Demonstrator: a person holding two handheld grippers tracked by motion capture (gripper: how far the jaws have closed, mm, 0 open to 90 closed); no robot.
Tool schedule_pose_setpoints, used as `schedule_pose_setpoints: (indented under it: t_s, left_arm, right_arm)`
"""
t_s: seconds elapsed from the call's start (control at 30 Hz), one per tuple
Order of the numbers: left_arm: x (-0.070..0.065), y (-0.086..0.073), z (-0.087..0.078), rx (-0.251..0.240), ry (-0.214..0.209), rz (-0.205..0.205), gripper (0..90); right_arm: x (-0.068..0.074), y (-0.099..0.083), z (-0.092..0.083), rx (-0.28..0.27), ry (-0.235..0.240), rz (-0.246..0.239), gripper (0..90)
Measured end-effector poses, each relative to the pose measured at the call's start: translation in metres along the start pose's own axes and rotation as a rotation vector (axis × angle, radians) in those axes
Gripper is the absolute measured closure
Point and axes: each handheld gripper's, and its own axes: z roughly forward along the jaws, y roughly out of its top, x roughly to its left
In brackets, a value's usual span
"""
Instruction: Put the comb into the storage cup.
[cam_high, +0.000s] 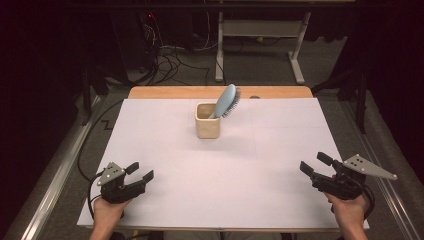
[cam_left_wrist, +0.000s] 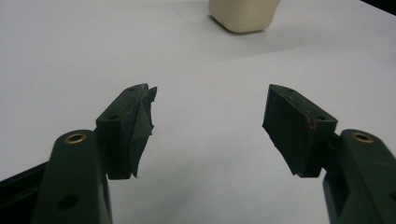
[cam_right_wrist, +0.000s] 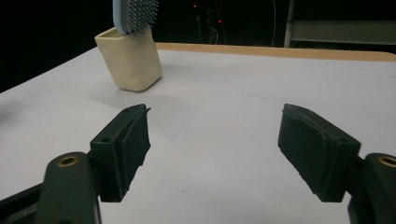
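Two grippers sit low at the near corners of the bench, with a wide bare stretch of white sheet between them. Left gripper hovers by the near left corner, just inside the left edge, held in a hand that comes over the near edge; its jaws stand apart with nothing between them, and its own view shows only bare sheet ahead of the left gripper. Toward the far edge, a little left of the middle, stands a cup, well apart from both grippers and from every edge but the far one. A brush stands in the cup, handle down, its blue head leaning out over the rim to the right, bristles facing right. Right gripper hovers at the near right corner, close to the right edge, held by the other hand; its jaws are also spread wide and empty. Its own view looks past the right gripper across bare sheet to the cup and brush.
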Motion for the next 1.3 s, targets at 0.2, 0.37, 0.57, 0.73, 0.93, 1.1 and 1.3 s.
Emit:
schedule_pose_setpoints:
  t_s: [0.2,0.37,0.57,0.73,0.93,1.1,1.3]
  left_arm:
    - [0.0,0.0,0.0,0.0,0.0,0.0,33.3]
    - [0.0,0.0,0.0,0.001,0.0,0.002,33.3]
    - [0.0,0.0,-0.001,-0.002,0.004,0.001,33.2]
    - [0.0,0.0,-0.001,-0.002,0.004,0.001,33.2]
    - [0.0,0.0,0.0,-0.002,0.003,0.001,33.2]
    - [0.0,0.0,-0.001,-0.002,0.003,0.001,33.2]
    - [0.0,0.0,-0.001,-0.004,0.002,0.0,33.2]
  right_arm:
    - [-0.002,-0.004,-0.001,0.005,-0.006,0.007,25.7]
    - [-0.002,-0.008,-0.001,0.011,-0.006,0.013,25.7]
    - [-0.002,-0.013,0.0,0.022,-0.007,0.017,25.8]
    - [-0.002,-0.018,0.001,0.032,-0.005,0.022,25.7]
    - [-0.002,-0.021,0.001,0.04,-0.005,0.025,25.7]
    - [-0.002,-0.024,0.001,0.043,-0.007,0.029,25.7]
    - [-0.003,-0.029,0.002,0.053,-0.007,0.035,25.7]
